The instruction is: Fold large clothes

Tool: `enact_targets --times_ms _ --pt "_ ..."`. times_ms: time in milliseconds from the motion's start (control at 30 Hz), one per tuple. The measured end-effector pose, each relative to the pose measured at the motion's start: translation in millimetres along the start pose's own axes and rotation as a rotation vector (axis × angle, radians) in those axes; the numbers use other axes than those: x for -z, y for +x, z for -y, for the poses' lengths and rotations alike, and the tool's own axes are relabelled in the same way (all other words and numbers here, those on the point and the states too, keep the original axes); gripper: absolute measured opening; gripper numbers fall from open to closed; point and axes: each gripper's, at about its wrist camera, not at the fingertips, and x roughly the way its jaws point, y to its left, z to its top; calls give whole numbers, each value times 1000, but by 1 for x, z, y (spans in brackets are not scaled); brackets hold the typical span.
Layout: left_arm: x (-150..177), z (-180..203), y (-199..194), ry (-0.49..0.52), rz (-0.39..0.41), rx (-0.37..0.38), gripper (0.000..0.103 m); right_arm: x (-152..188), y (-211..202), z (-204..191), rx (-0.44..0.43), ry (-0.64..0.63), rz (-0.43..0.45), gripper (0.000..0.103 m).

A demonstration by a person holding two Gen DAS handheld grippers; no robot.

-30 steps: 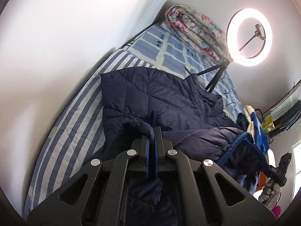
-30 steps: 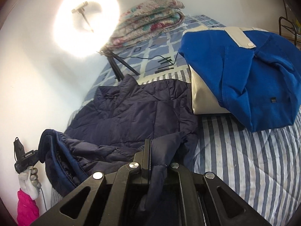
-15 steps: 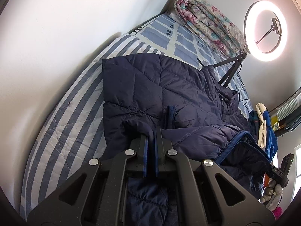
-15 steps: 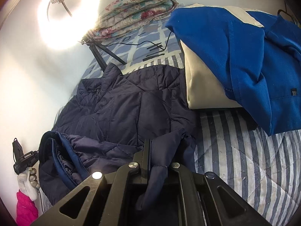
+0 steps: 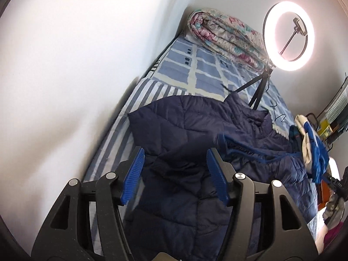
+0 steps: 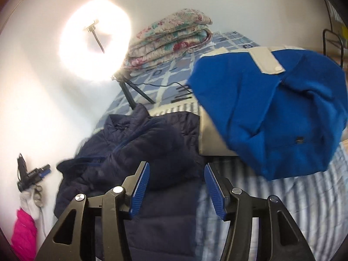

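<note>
Both my tools, left tool [image 5: 174, 174] and right tool [image 6: 176, 187], are opening, released, directly above the navy puffer jacket [image 5: 184, 130], which stretches away toward the ring light [image 5: 288, 35].

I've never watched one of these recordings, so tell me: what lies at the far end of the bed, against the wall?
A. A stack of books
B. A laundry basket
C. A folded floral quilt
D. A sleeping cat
C: a folded floral quilt sits at the far end of the bed, past the navy puffer jacket and beside the ring light.
</note>
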Motion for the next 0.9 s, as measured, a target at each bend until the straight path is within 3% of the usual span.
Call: enact_targets --times_ms 233,700,867,900 --pt "14 -8 38 21 -110 -13 61 7 27 2 20 -26 -66 57" --pt "1 -8 91 -10 -192 35 60 -1 78 4 -13 -16 -156 56" --pt "-4 0 98 21 -200 23 41 1 88 -9 -38 -68 -188 31" --pt "-5 1 99 27 -197 11 33 2 89 -12 -36 -81 -189 28"
